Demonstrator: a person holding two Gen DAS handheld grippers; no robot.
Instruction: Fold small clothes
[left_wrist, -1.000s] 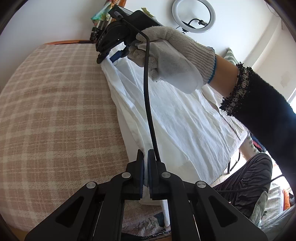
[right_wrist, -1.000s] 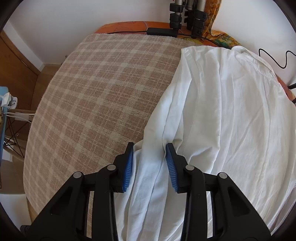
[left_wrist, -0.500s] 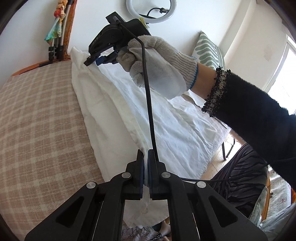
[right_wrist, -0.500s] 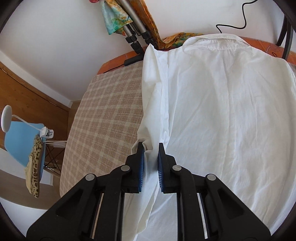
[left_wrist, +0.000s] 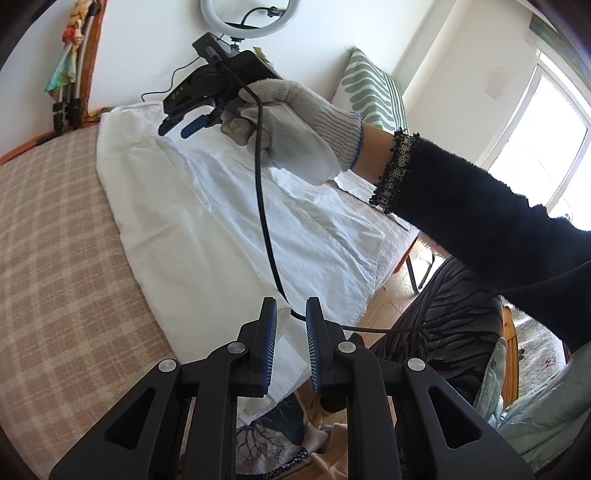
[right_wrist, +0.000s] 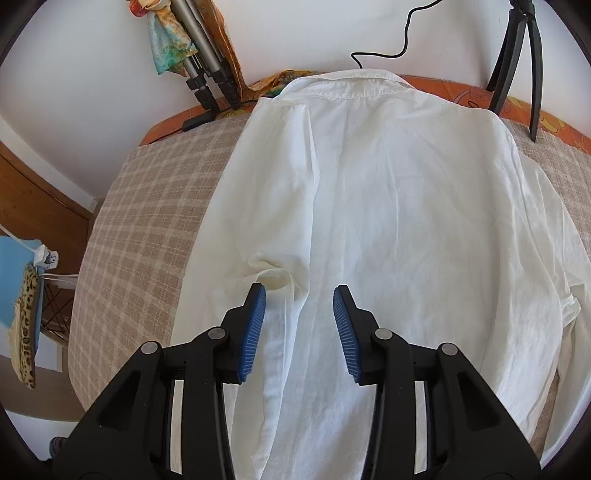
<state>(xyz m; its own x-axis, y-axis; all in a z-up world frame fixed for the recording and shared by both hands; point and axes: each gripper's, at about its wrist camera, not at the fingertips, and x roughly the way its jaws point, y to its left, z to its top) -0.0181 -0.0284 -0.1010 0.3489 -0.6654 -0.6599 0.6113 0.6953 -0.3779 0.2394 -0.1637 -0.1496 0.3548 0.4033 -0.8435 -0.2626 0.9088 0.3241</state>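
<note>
A white collared shirt (right_wrist: 388, 206) lies flat on the plaid table (right_wrist: 140, 221), collar at the far end. Its left side is folded inward, with a bunched crease near my right gripper (right_wrist: 299, 295). The right gripper is open and empty, hovering over the shirt's lower left part. In the left wrist view the shirt (left_wrist: 207, 221) runs away from my left gripper (left_wrist: 290, 306), which is open and empty above the shirt's near hem. The right gripper (left_wrist: 177, 129), held by a gloved hand, shows open above the shirt's far end.
A black cable (left_wrist: 264, 221) hangs from the right gripper past the left fingers. Tripod legs (right_wrist: 207, 85) and a light stand (right_wrist: 524, 62) stand at the table's far edge. A ring light (left_wrist: 251, 18) is on the wall. The table edge drops off at the right (left_wrist: 384, 273).
Both grippers were shut on the shirt's left edge and have now opened and let it go. The shirt's left side now lies folded inward over the body.
</note>
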